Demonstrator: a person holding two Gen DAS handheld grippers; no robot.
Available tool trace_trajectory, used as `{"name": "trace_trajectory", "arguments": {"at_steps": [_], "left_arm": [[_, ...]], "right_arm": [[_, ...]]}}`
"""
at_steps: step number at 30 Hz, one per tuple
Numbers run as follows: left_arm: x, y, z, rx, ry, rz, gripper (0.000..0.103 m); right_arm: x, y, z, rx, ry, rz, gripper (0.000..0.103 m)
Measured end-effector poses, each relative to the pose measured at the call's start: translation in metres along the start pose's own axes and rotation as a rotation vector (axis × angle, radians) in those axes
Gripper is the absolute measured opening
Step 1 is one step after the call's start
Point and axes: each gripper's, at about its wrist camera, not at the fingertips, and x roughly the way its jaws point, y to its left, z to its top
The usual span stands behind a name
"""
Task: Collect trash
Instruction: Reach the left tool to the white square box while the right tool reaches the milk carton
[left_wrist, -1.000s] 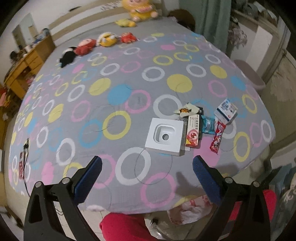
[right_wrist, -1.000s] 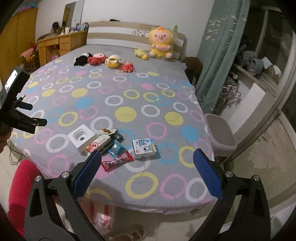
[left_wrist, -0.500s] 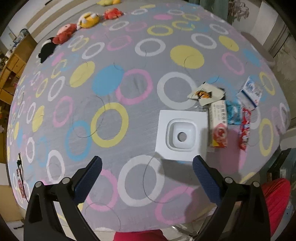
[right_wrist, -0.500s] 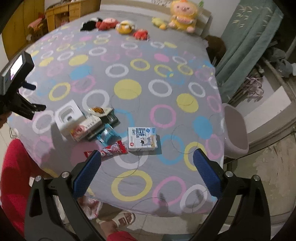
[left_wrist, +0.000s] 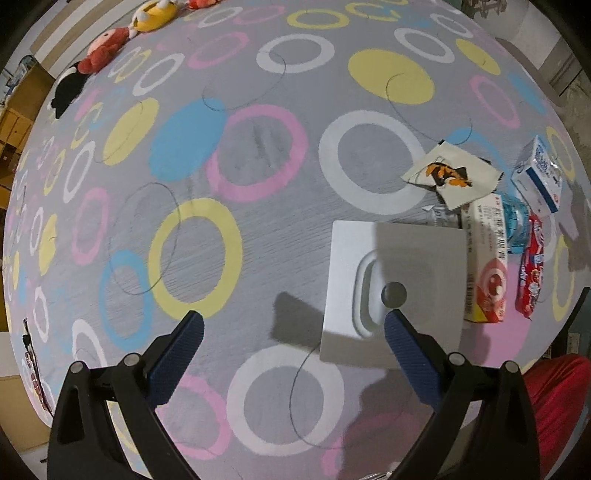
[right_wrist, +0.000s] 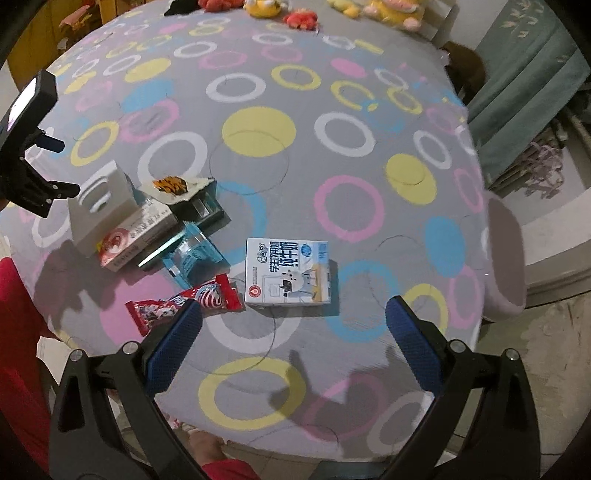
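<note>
Trash sits in a small heap at the near edge of the bed (right_wrist: 258, 110), so you can reach it from where you stand. Your left tongs (left_wrist: 293, 334) hang wide apart and hold nothing, with the white box (left_wrist: 397, 295) near. Your right tongs (right_wrist: 293, 321) gape bare too, just before the milk carton (right_wrist: 287, 272). The far bed has lots of room, but the near edge drops off close

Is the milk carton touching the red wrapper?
Apart. The right wrist view shows a thin strip of grey bedspread between the milk carton and the right end of the red wrapper, though they lie close.
</note>
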Motion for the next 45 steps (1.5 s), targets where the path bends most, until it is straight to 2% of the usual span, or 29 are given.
{"name": "trace_trajectory", "arguments": {"at_steps": [8,19,30,34,36,37,38,41,43,45], "left_arm": [[0.026,-0.001,0.007,0.014,0.046,-0.01,0.096],[0.041,-0.01,0.019,0.048,0.054,-0.014,0.096],[0.05,0.007,0.029,-0.001,0.072,-0.102,0.095],[0.061,0.019,0.031,-0.033,0.086,-0.167,0.082],[0.063,0.025,0.031,-0.054,0.095,-0.198,0.077],[0.062,0.026,0.031,-0.058,0.094,-0.205,0.073],[0.061,0.026,0.031,-0.063,0.087,-0.211,0.071],[0.059,0.026,0.03,-0.07,0.084,-0.241,0.053],[0.058,0.025,0.029,-0.083,0.08,-0.267,0.037],[0.059,0.027,0.028,-0.112,0.081,-0.31,0.029]], "right_arm": [[0.054,-0.008,0.014,-0.003,0.073,0.047,0.097],[0.105,0.0,0.02,-0.051,0.156,0.057,0.097],[0.134,-0.008,0.033,-0.044,0.176,0.048,0.097],[0.138,-0.014,0.034,-0.007,0.163,0.052,0.097],[0.138,-0.015,0.034,0.001,0.156,0.039,0.093],[0.139,-0.016,0.034,0.008,0.156,0.038,0.085],[0.14,-0.017,0.034,0.018,0.156,0.035,0.084],[0.139,-0.019,0.031,0.042,0.15,0.023,0.084],[0.139,-0.019,0.032,0.051,0.146,0.012,0.083],[0.139,-0.021,0.033,0.067,0.141,-0.003,0.083]]}}
